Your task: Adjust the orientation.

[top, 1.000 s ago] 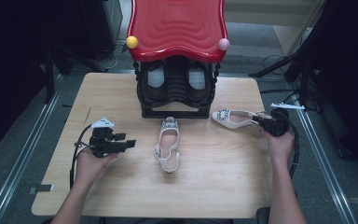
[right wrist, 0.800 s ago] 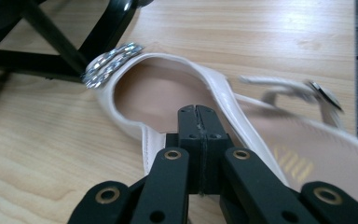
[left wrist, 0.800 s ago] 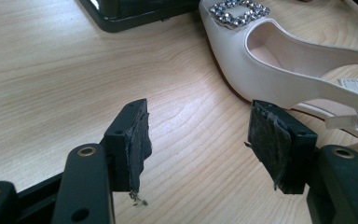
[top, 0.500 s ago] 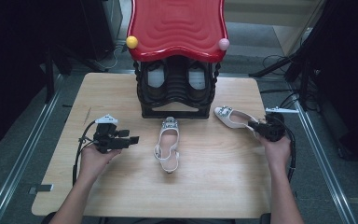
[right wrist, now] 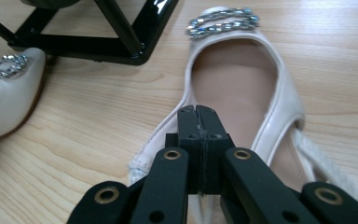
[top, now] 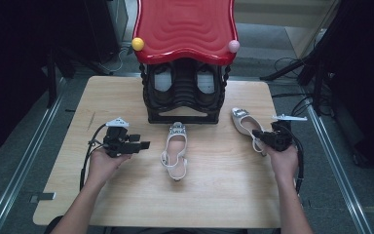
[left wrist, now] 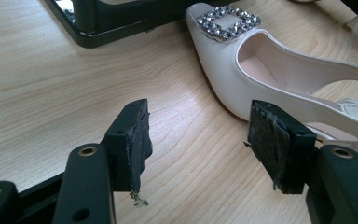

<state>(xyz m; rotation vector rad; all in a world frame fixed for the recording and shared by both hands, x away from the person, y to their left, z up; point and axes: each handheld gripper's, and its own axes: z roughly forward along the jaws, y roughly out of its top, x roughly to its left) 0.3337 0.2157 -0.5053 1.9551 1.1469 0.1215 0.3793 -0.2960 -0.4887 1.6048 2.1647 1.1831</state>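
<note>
Lying under the right gripper (right wrist: 197, 112), whose closed fingers pinch the shoe's (right wrist: 242, 74) side edge.

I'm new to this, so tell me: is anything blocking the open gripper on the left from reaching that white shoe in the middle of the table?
Nothing visible: only bare table lies between the open left hand-held gripper and the middle shoe.
</note>
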